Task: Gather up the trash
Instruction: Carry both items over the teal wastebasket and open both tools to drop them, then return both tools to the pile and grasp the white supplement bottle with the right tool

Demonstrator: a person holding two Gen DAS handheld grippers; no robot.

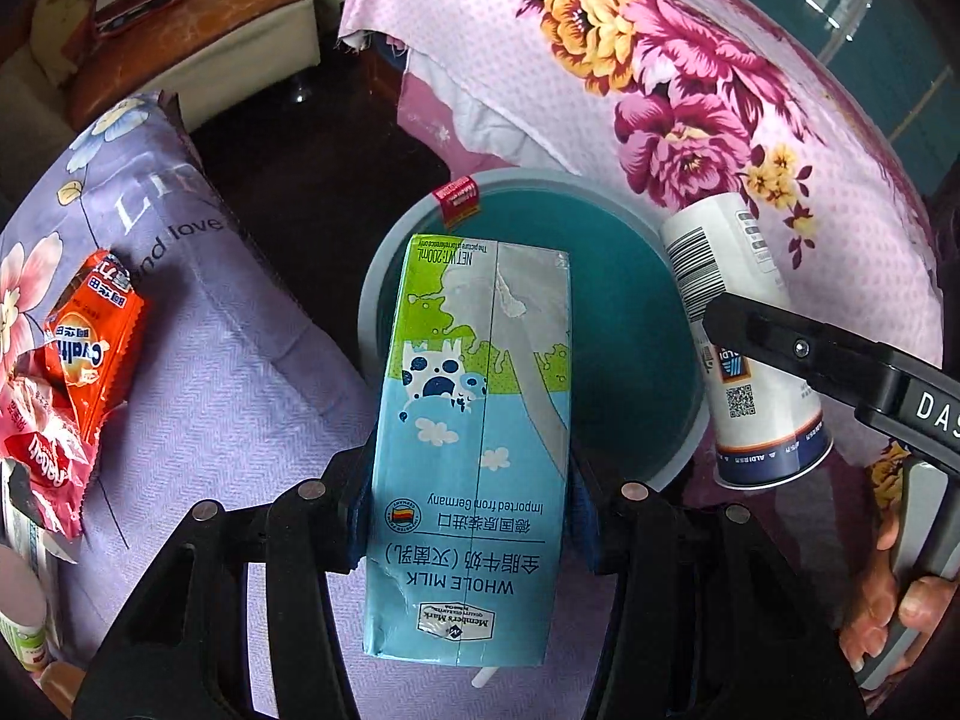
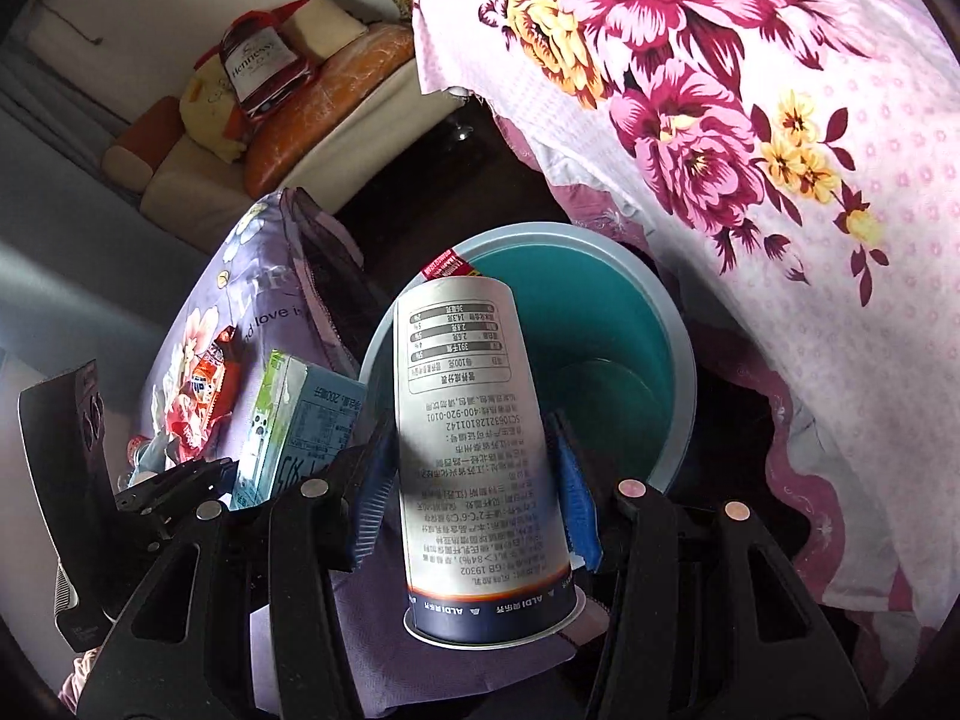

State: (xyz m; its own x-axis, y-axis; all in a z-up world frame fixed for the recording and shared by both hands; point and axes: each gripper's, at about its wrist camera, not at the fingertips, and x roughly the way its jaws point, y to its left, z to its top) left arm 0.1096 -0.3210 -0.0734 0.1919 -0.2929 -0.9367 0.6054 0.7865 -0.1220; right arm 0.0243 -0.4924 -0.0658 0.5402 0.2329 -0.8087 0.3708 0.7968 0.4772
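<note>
My left gripper is clamped on a blue-and-green milk carton, its print upside down and a corner dented, above the teal bin. My right gripper squeezes a white cup with a dark band, over the same bin. The bin's bottom is mostly blocked; wrappers on the purple cover are cut off.

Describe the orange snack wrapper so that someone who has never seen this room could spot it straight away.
Start at the round teal bin with the pale rim on the dark floor. Left of it lies a lilac flowered cushion, and trash sits at its left end. The orange foil snack wrapper lies flat there, its crimped end against a crumpled pink-red wrapper; it alone is bright orange with a blue and white logo.
</note>
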